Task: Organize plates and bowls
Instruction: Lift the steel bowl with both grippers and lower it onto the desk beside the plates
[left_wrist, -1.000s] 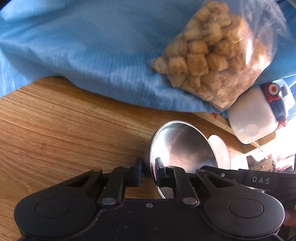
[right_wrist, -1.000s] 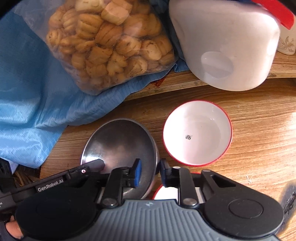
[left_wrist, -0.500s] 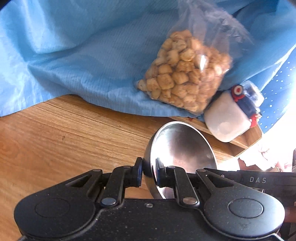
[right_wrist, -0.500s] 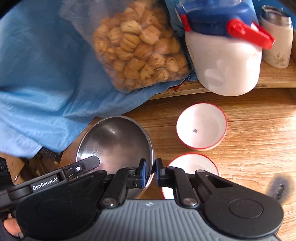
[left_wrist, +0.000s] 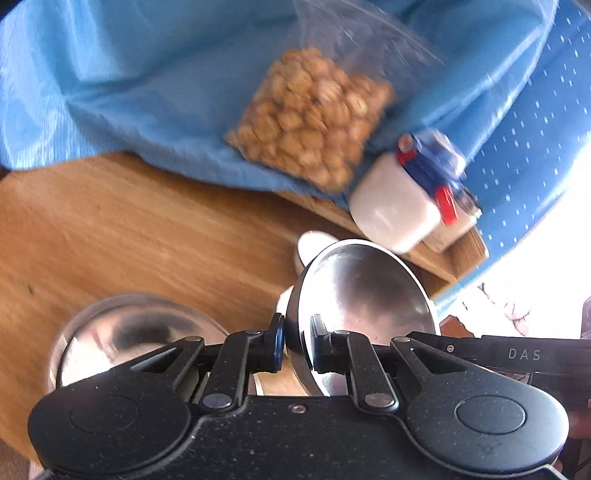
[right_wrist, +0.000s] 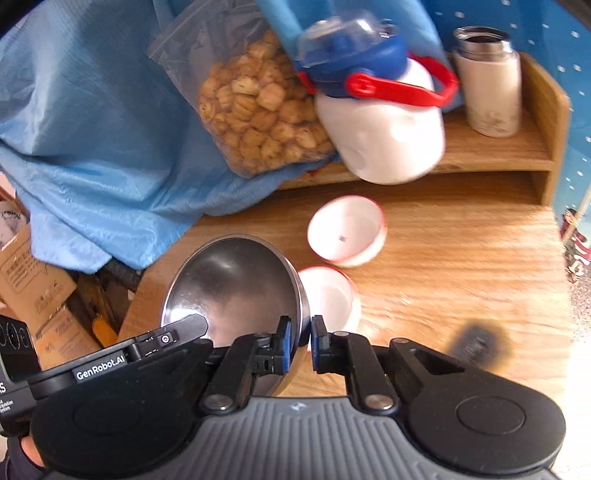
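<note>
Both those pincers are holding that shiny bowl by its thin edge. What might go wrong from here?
1. The steel bowl is pinched only at its rim by the left hand-held gripper and right hand-held gripper; smooth metal might slip out.
2. Two red-rimmed white bowls sit just beyond; a tilt or drop could strike them.
3. A second steel bowl sits nearby and may get bumped.

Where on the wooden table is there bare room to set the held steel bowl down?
Bare wood lies right of the two red-rimmed bowls, toward the dark scorch mark, and left between the blue cloth and second steel bowl. Crowded along the back by the snack bag and white jug.
</note>
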